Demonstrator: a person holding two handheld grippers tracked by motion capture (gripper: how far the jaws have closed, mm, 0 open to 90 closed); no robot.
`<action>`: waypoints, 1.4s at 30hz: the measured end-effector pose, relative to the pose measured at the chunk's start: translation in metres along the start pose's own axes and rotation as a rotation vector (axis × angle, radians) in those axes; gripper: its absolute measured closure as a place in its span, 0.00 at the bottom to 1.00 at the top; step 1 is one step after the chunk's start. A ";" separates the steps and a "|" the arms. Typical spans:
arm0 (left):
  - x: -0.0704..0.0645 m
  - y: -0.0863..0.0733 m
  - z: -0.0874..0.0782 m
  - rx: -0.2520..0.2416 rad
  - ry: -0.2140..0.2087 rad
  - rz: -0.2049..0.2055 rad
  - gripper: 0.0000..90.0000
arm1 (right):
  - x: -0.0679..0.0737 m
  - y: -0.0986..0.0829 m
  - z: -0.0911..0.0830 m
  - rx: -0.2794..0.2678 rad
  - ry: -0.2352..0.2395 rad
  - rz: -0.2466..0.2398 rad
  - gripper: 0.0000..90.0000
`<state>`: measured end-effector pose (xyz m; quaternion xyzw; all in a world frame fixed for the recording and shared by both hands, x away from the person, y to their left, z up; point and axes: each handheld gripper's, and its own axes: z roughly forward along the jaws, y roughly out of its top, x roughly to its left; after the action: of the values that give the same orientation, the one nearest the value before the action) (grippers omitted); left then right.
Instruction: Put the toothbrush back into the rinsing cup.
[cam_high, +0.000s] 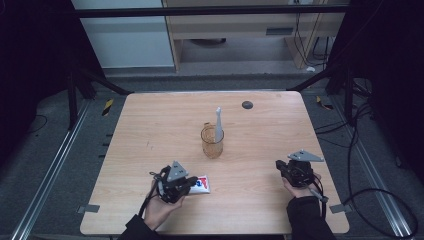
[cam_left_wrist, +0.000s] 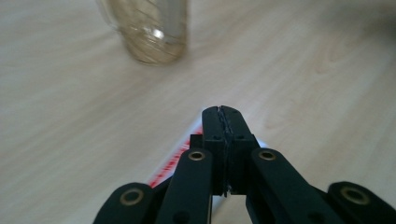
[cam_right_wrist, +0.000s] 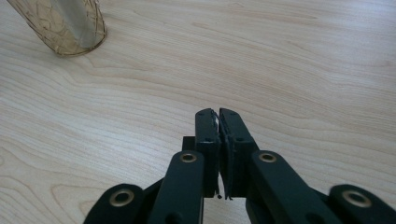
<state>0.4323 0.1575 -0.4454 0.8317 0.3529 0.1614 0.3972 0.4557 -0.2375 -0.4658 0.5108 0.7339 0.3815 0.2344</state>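
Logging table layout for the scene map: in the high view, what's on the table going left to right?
Left gripper → red, white and blue tube lying flat by its jaws → amber glass cup with a white toothbrush standing in it → small dark round disc near the far edge → right gripper.
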 end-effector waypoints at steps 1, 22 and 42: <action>0.008 0.001 -0.003 -0.003 0.016 -0.011 0.98 | 0.000 0.000 0.000 0.000 -0.001 0.000 0.98; 0.062 -0.033 -0.004 0.180 0.069 -0.082 0.98 | -0.001 0.000 -0.002 0.006 -0.008 -0.002 1.00; 0.046 -0.045 -0.016 0.193 0.074 -0.085 0.99 | -0.004 -0.001 -0.005 0.008 -0.007 0.013 0.99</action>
<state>0.4347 0.2185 -0.4703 0.8437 0.4163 0.1401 0.3086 0.4527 -0.2430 -0.4634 0.5179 0.7313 0.3781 0.2324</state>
